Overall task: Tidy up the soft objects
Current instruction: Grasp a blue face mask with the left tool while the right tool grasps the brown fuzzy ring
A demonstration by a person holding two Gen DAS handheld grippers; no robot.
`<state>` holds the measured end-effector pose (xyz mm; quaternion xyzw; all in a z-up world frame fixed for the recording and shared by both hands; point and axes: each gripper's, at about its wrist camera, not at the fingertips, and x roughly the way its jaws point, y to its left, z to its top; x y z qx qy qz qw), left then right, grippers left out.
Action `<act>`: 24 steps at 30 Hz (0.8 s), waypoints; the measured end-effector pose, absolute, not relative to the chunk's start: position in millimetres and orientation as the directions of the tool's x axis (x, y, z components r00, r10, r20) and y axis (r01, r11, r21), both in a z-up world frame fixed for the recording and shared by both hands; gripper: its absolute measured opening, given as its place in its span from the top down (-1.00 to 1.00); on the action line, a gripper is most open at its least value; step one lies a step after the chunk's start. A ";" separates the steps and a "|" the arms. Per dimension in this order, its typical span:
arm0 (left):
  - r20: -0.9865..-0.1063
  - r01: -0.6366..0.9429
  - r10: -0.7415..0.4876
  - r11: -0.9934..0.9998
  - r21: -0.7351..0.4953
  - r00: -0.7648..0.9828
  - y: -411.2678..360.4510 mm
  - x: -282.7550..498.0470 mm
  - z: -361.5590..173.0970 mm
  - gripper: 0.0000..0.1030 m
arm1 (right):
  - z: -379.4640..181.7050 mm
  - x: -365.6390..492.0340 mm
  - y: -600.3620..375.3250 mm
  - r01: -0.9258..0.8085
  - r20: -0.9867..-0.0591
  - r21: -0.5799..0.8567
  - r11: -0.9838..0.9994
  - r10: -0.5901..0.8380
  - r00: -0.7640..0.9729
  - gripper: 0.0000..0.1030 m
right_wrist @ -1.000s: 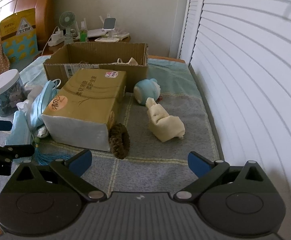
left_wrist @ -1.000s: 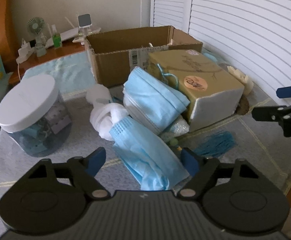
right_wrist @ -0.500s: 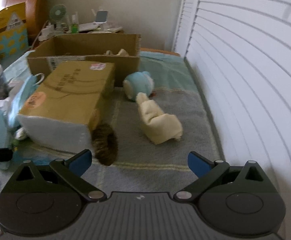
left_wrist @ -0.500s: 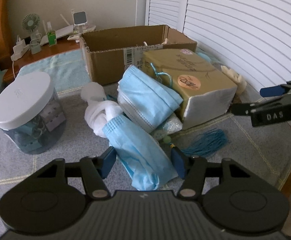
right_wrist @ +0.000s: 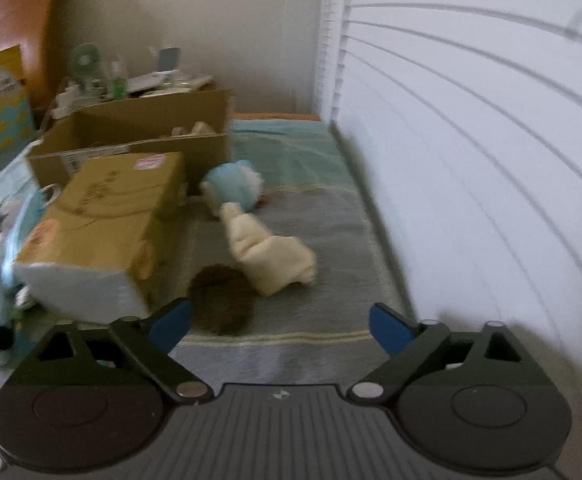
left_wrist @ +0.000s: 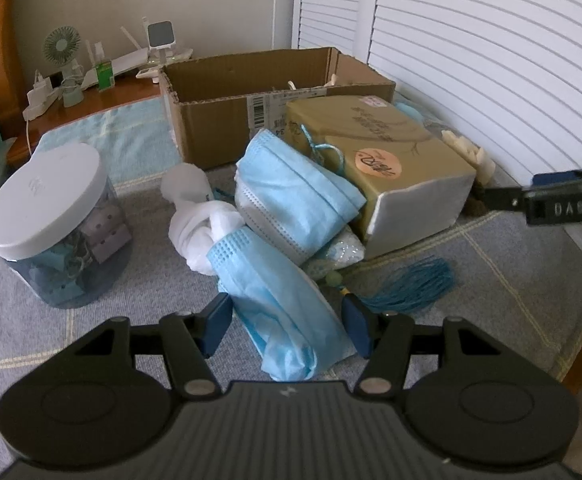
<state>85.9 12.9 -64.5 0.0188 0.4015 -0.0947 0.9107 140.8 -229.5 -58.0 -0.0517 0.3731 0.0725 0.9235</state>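
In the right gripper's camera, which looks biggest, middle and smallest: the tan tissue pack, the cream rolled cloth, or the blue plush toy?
1. Tan tissue pack, clearly the largest.
2. Cream rolled cloth.
3. Blue plush toy, which looks smallest, though it lies farther from the camera than the cloth, so those two may really be closer in size.

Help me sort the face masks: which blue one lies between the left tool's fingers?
The nearer blue mask, rolled lengthwise and running from the knotted white sock down between the left tool. The other mask leans against the tissue pack.

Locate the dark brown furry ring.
In the right wrist view, the brown furry ring lies low and centre-left, between the tissue pack's near corner and the cream cloth bundle.
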 end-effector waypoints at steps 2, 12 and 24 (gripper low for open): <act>-0.735 0.186 -0.154 0.982 -0.038 0.661 12.2 85.6 -64.8 -0.17 | -61.8 138.8 -224.3 -0.210 -0.702 -0.029 0.977 0.130 0.700 -0.65; -0.740 0.181 -0.153 0.983 -0.043 0.655 12.6 86.9 -64.6 -0.17 | -76.8 144.3 -208.3 -0.266 -0.692 -0.065 0.962 0.149 0.706 -0.24; -0.744 0.225 -0.182 0.973 -0.043 0.642 14.0 80.1 -62.1 0.07 | -72.4 139.3 -205.3 -0.270 -0.694 -0.085 0.959 0.138 0.707 0.27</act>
